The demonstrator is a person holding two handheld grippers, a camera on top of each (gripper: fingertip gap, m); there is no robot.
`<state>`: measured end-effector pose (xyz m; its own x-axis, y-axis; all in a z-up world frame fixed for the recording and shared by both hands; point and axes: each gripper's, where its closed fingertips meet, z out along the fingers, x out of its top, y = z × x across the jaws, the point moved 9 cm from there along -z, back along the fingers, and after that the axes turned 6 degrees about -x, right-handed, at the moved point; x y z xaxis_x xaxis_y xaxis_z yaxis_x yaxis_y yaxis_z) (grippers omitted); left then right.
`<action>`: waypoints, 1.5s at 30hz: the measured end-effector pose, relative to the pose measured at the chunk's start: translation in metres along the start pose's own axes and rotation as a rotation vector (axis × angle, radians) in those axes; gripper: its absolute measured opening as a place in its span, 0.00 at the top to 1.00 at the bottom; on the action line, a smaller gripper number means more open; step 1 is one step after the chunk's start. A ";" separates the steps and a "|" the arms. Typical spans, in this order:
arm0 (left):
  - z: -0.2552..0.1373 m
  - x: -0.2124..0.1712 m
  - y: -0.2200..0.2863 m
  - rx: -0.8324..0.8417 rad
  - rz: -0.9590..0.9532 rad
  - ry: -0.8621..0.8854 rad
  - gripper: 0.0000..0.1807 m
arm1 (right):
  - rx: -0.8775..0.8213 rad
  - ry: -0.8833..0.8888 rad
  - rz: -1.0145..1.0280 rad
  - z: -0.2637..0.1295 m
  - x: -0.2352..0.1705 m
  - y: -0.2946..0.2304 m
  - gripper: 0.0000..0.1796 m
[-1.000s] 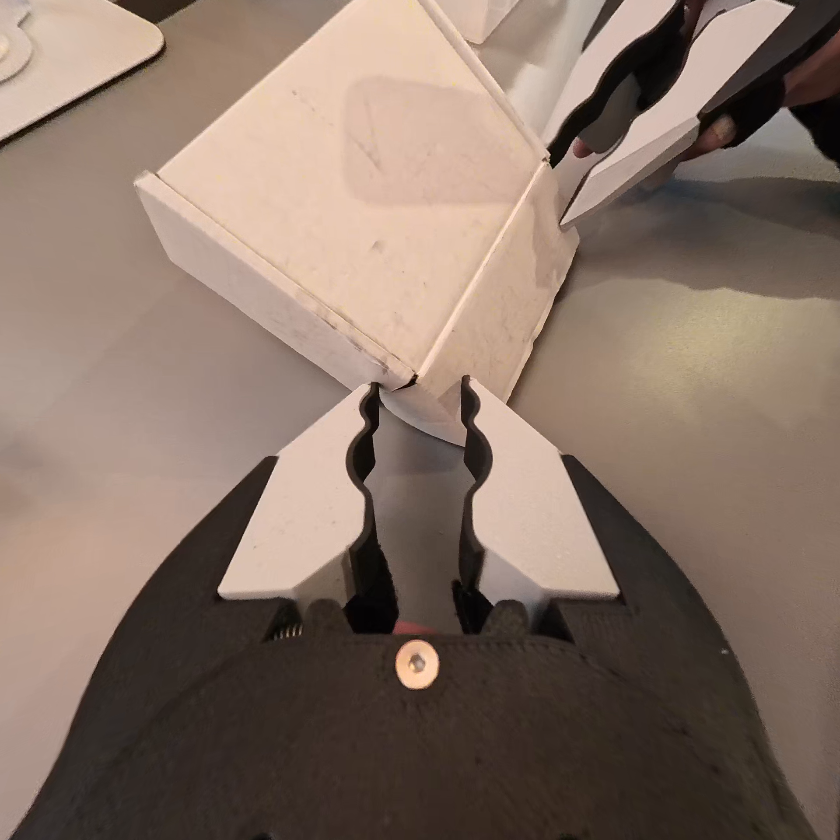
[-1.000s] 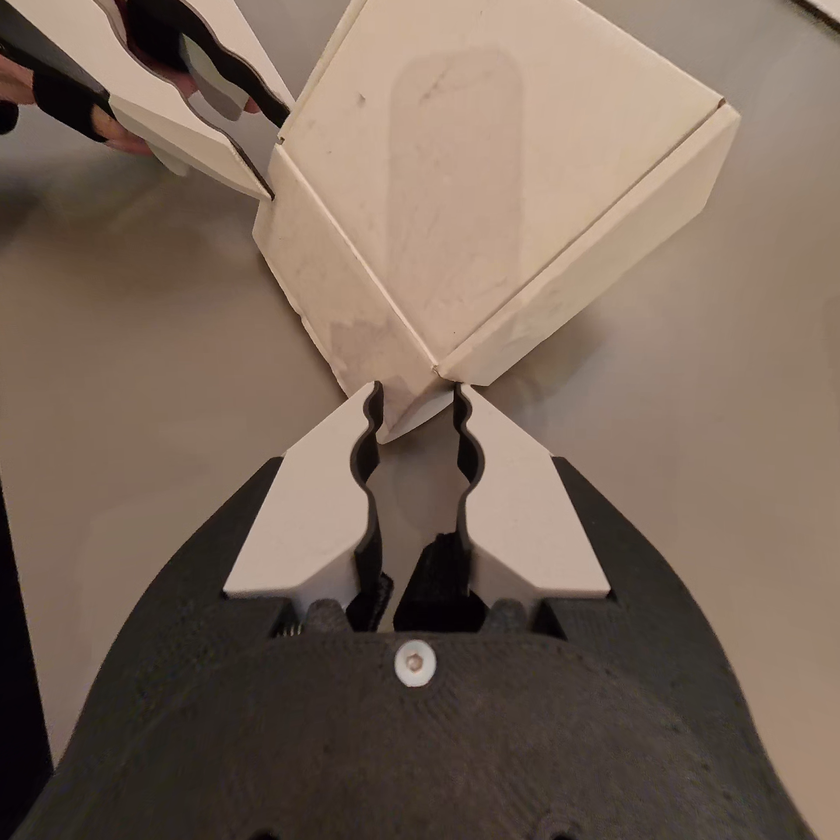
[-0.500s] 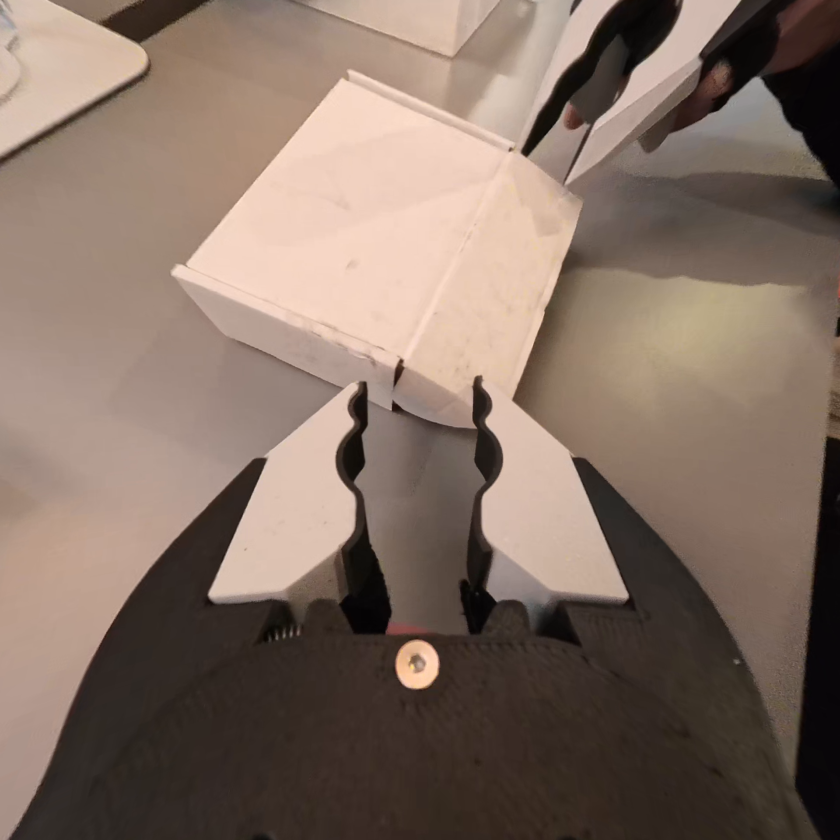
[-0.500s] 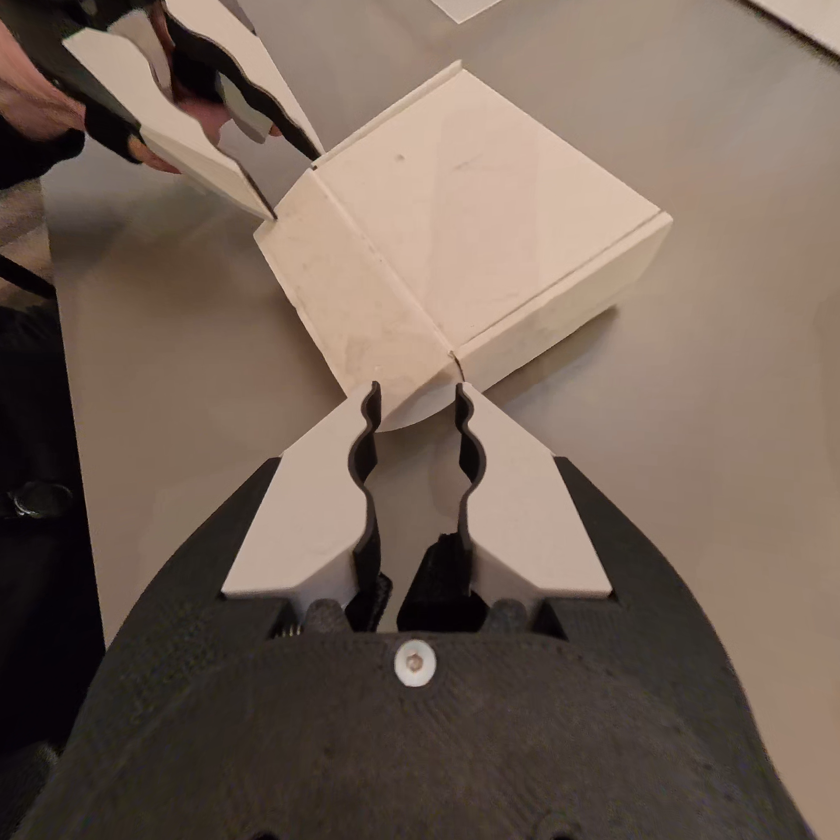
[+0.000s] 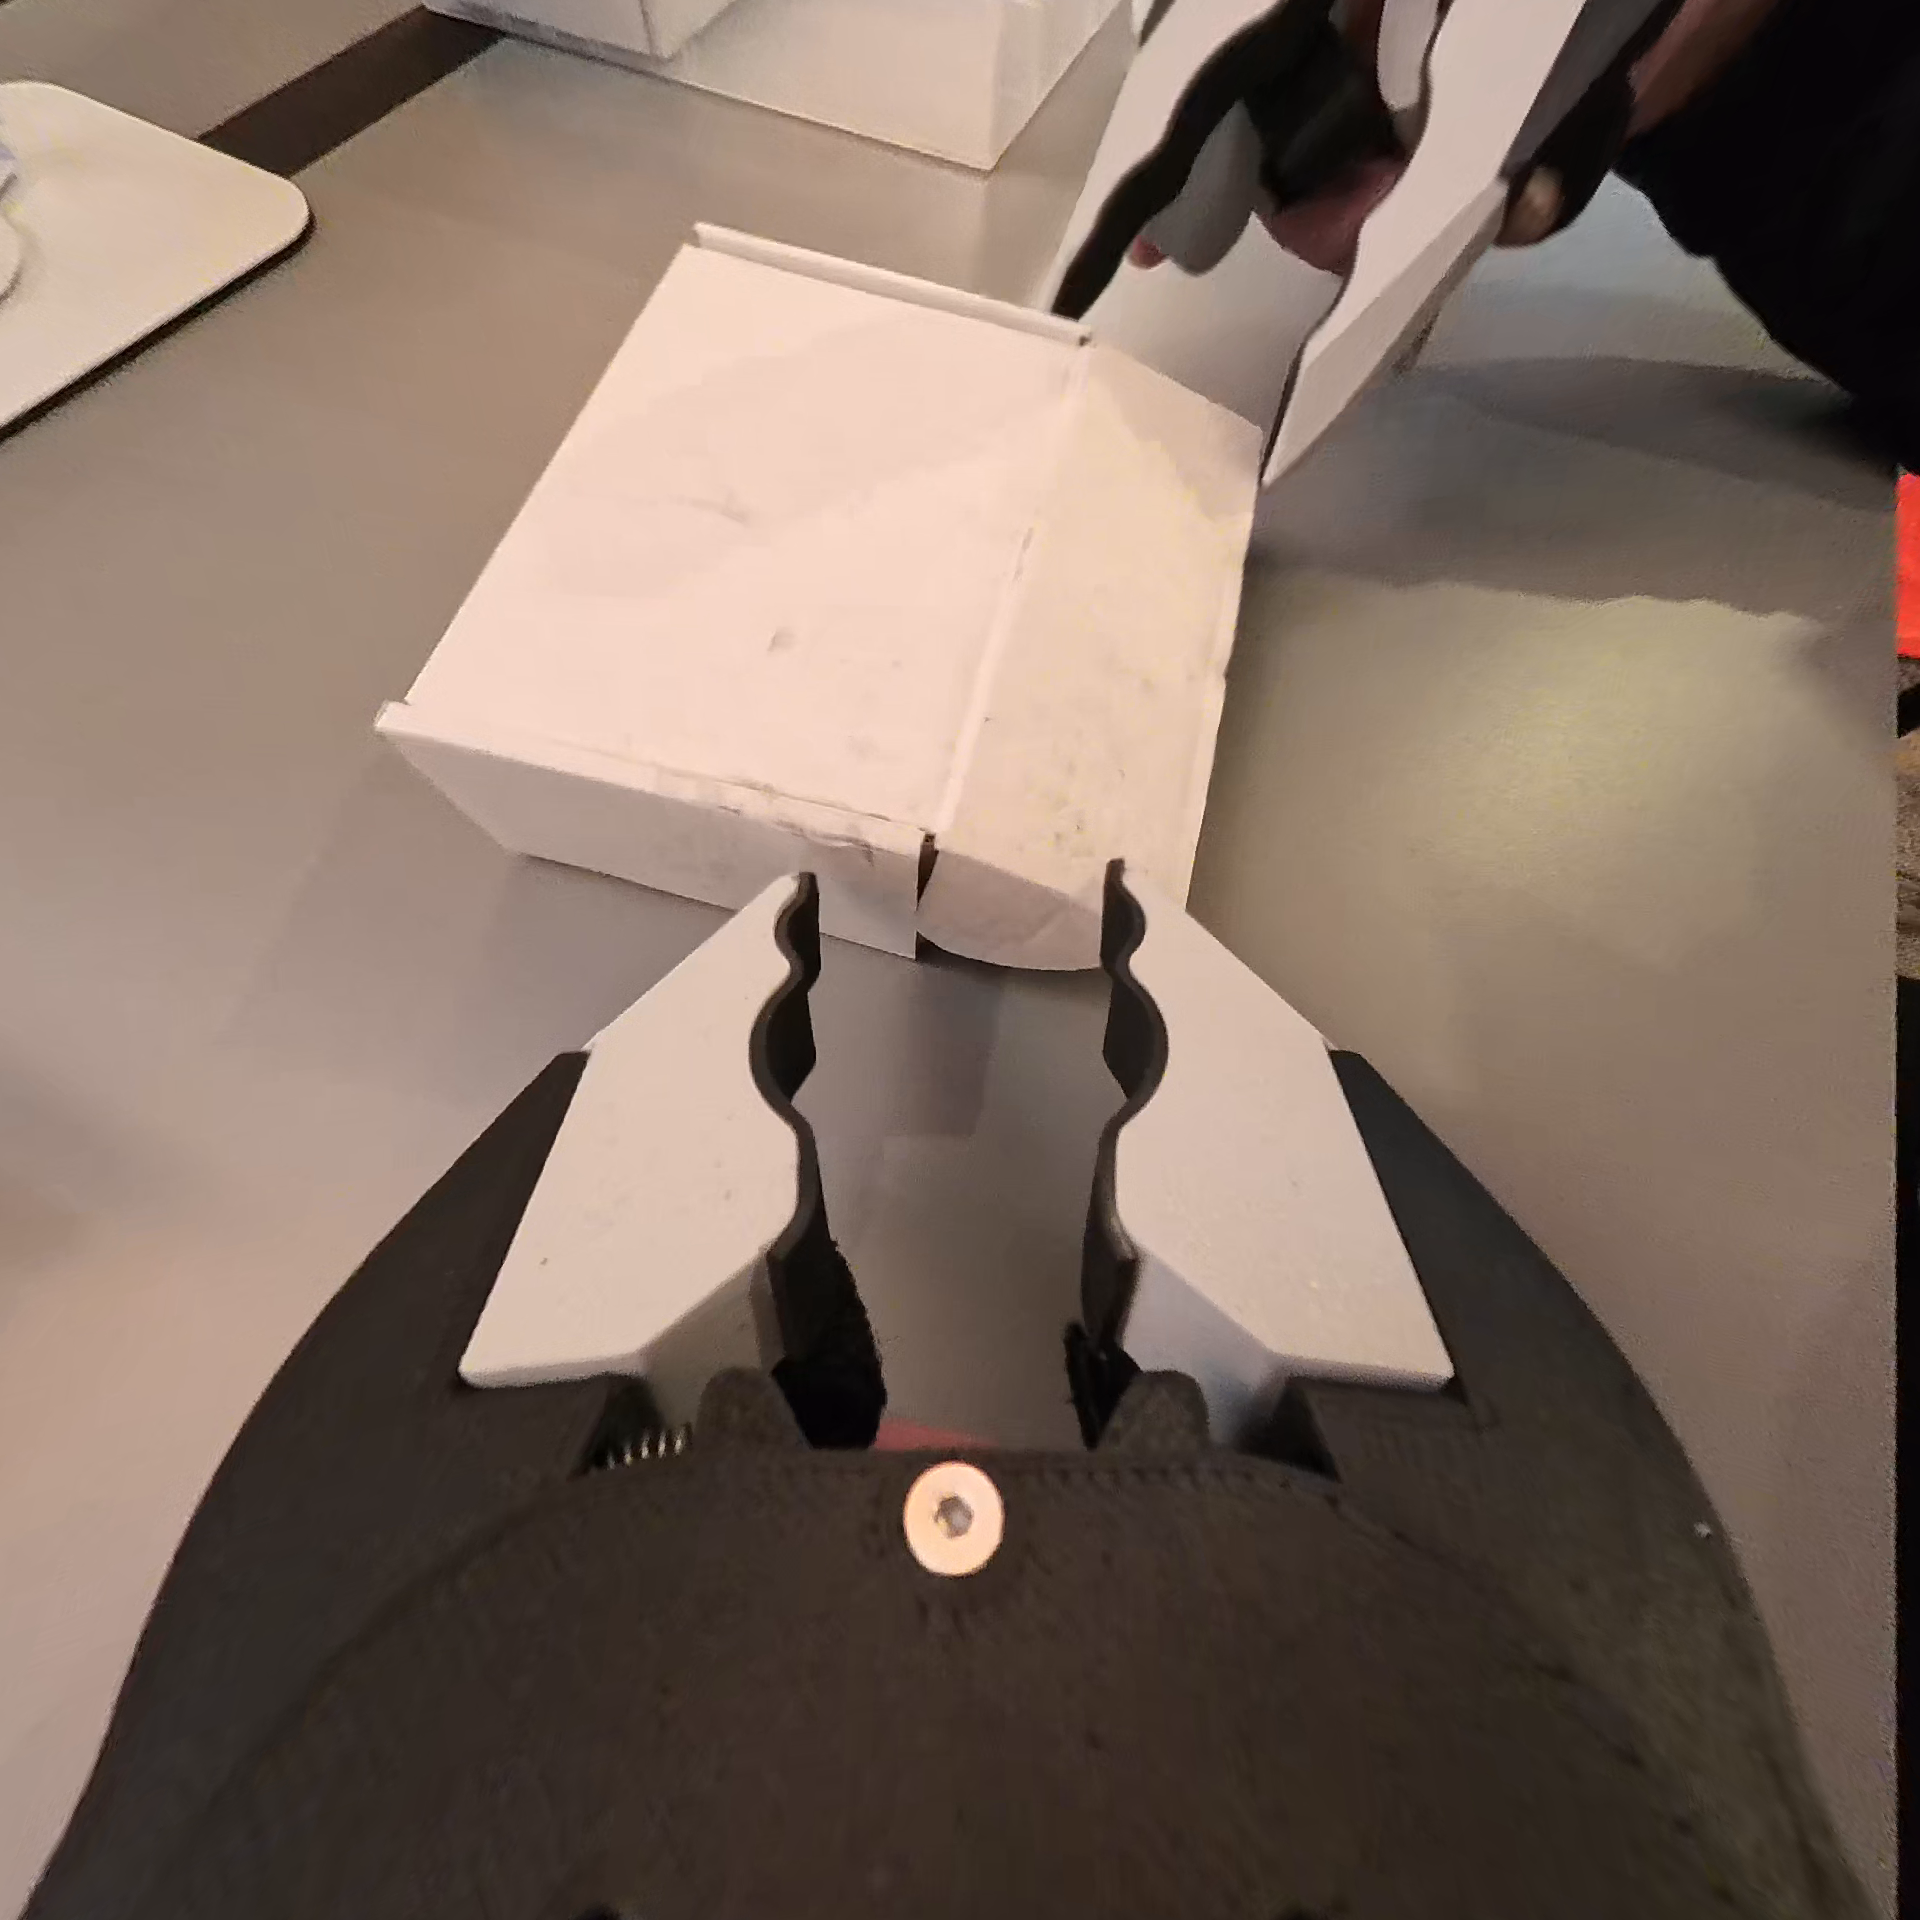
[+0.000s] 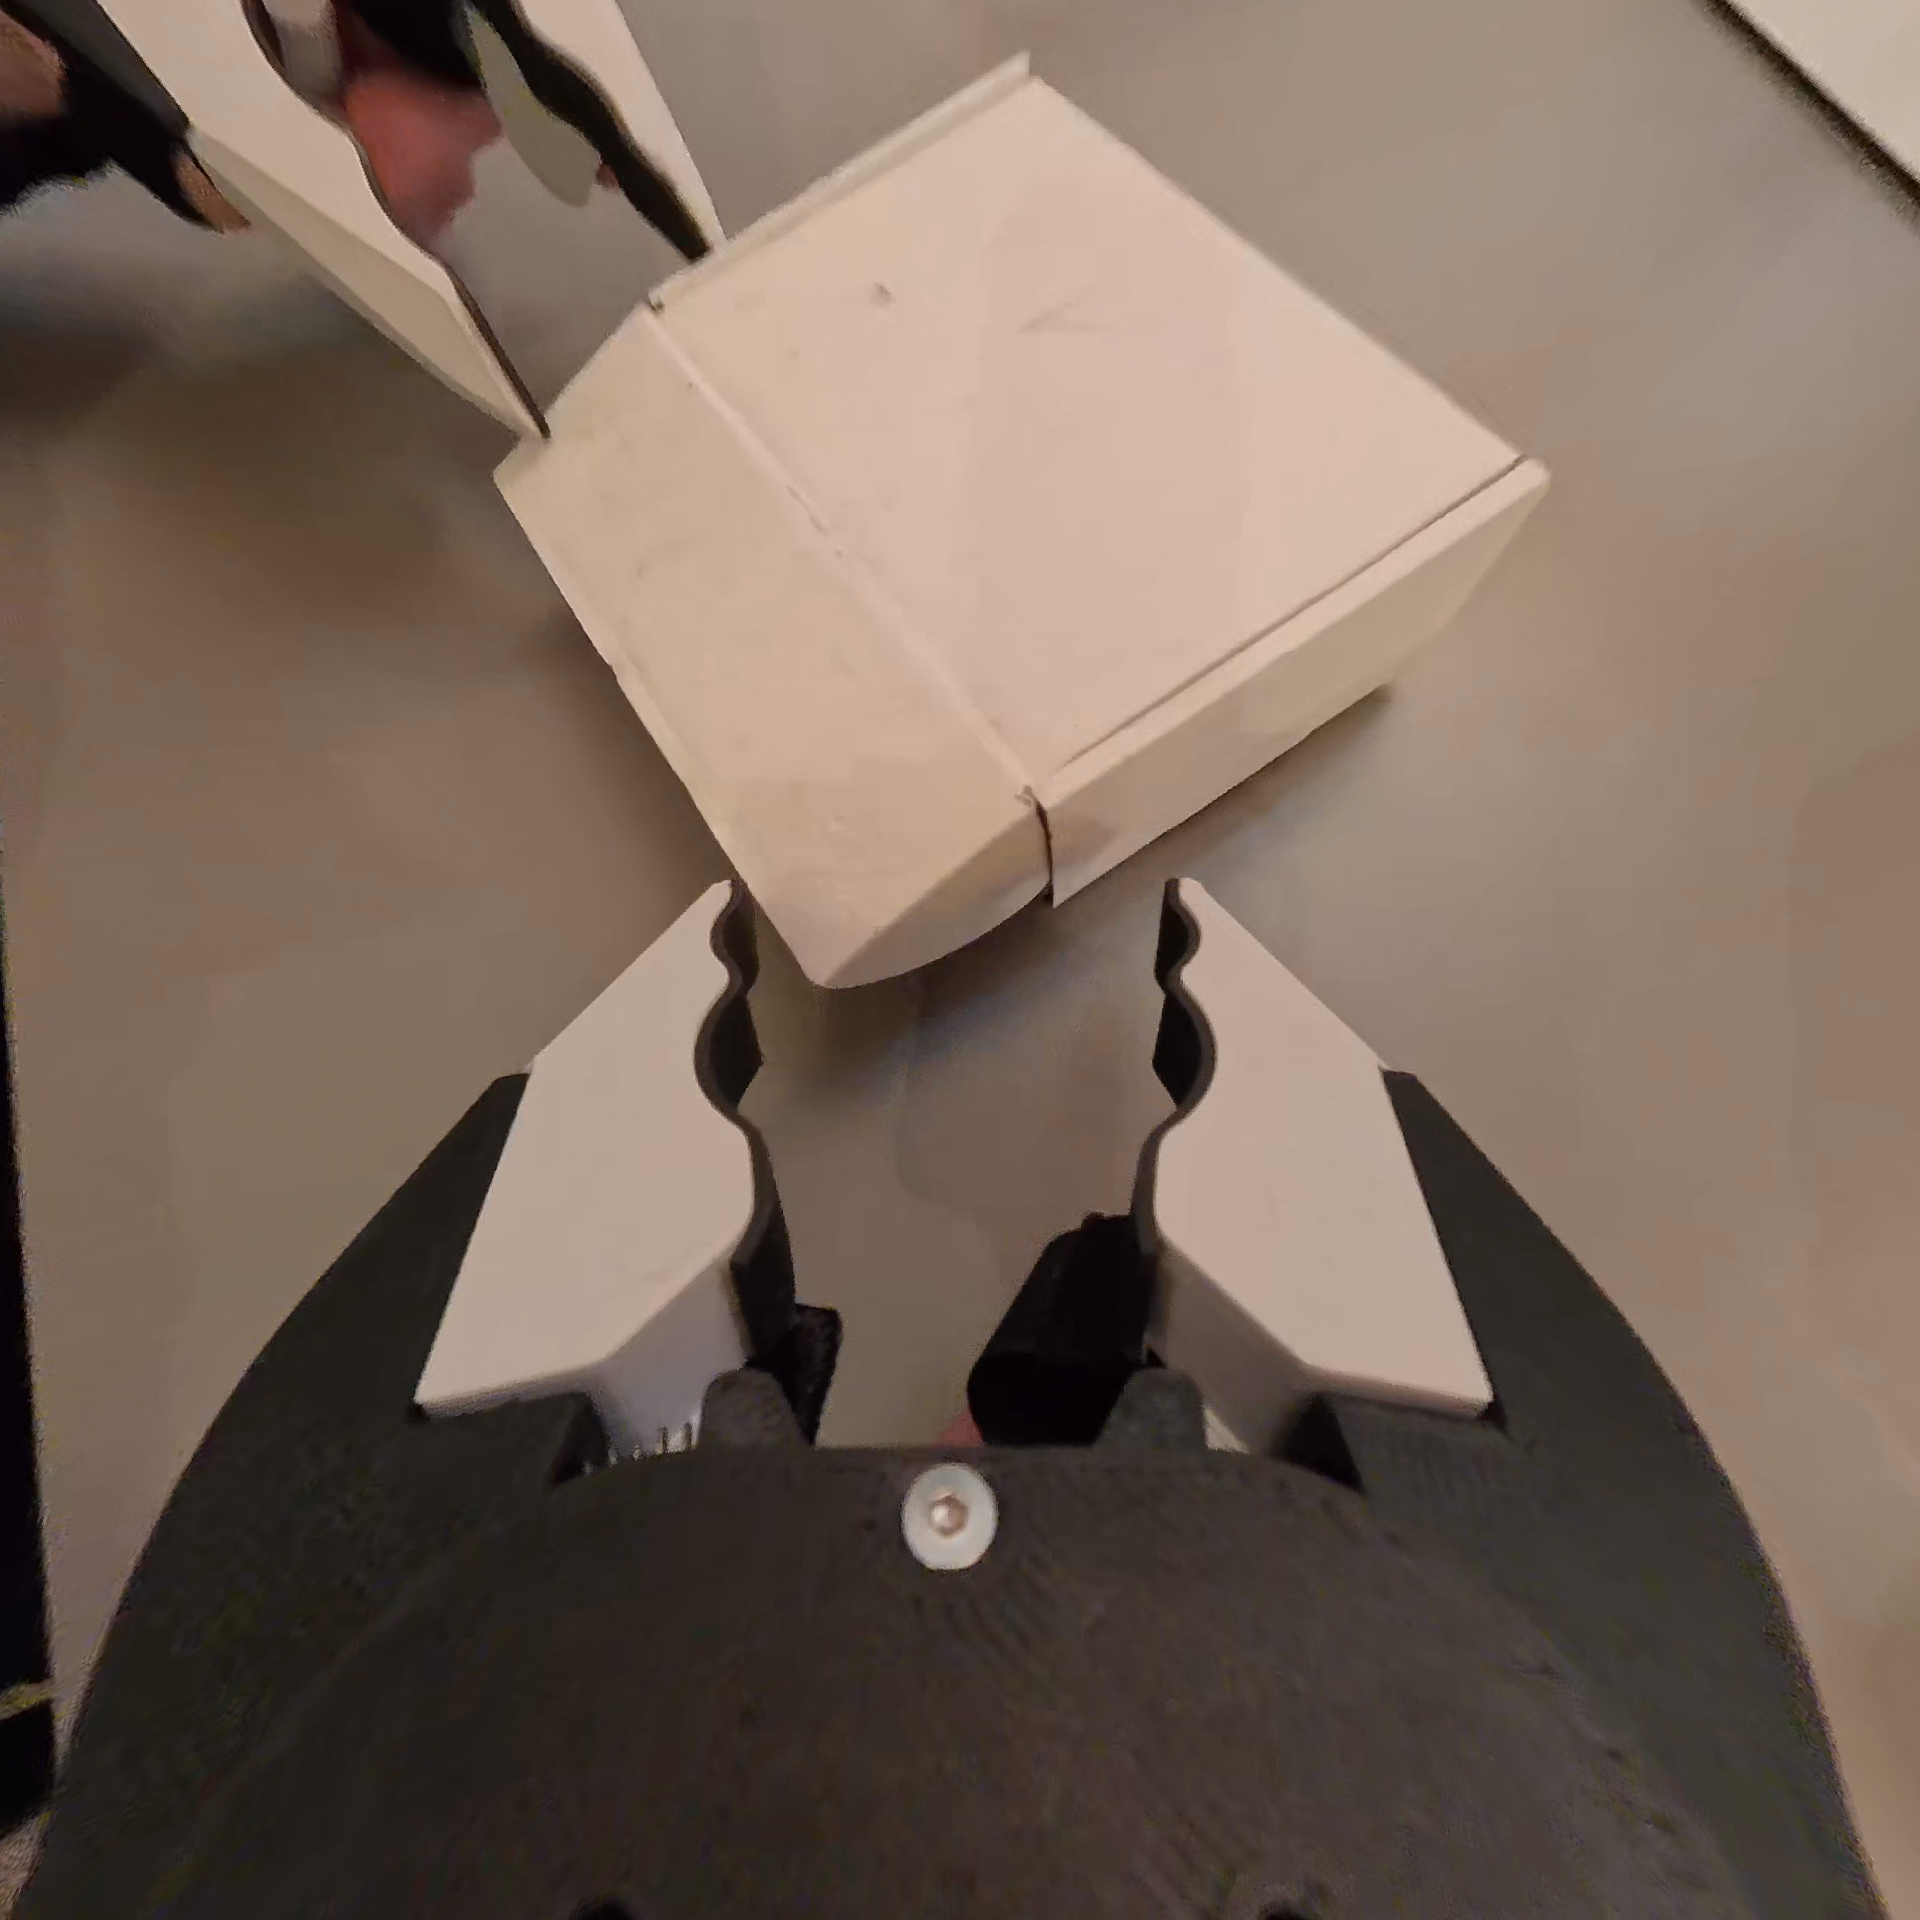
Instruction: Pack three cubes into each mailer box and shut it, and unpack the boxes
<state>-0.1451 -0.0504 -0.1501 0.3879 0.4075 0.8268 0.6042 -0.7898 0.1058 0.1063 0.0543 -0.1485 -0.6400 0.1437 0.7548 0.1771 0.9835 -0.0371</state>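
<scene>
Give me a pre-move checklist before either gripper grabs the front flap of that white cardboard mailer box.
1. White cardboard mailer box flat on the grey table: ok.
2. Lid down over the box: ok.
3. Front flap tucked in: not ok, it lies outside.
4. Left gripper open and empty: ok.
5. Right gripper open and empty: ok.
6. Three cubes inside: cannot tell.

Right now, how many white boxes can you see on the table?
3. One shut mailer box lies between the two open grippers. Two more boxes stand behind it at the table's far edge, one beside the other, both partly cut off. Others may lie out of view.
</scene>
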 end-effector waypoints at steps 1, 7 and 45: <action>-0.002 -0.001 0.001 0.002 -0.004 0.008 0.72 | 0.016 0.015 0.014 -0.003 0.003 0.002 0.61; -0.012 -0.007 -0.004 0.048 0.041 0.005 0.76 | -0.019 0.009 -0.011 -0.015 0.013 0.017 0.63; 0.001 -0.013 -0.048 -0.153 0.073 -0.013 0.85 | 0.060 -0.052 -0.548 0.013 0.022 -0.021 0.50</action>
<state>-0.1784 -0.0173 -0.1670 0.4361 0.3517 0.8283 0.4614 -0.8777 0.1297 0.0792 0.0384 -0.1397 -0.6630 -0.3875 0.6406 -0.2345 0.9201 0.3138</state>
